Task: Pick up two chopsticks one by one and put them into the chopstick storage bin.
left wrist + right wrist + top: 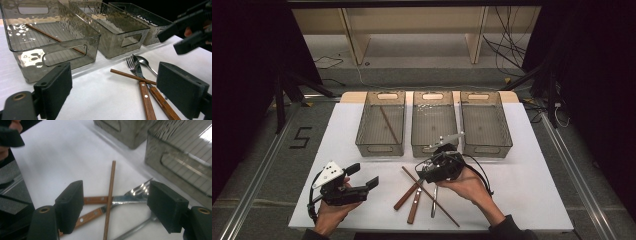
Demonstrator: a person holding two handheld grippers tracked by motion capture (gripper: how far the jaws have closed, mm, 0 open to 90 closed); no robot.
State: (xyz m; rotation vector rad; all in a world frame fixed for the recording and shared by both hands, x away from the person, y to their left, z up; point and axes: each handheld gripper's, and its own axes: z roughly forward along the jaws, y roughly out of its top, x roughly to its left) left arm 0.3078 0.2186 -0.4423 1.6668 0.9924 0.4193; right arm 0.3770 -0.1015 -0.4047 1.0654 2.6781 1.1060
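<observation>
A small pile of cutlery lies on the white table (522, 190) in front of three grey bins. In the pile, a brown chopstick (439, 206) (132, 77) (110, 200) lies across a wood-handled knife (414, 209) (146, 100), a wood-handled fork (404, 199) (140, 188) and a metal spoon (433, 202) (145, 62). My right gripper (424, 172) (117, 205) hovers open just above the pile, jaws on either side of the chopstick. My left gripper (363, 175) (117, 95) is open and empty, left of the pile and pointing toward it.
The left bin (381, 149) (57, 53) holds one chopstick (389, 125) (50, 36). The middle bin (432, 150) and right bin (486, 148) stand beside it at the back. Bare table lies to the right of the pile.
</observation>
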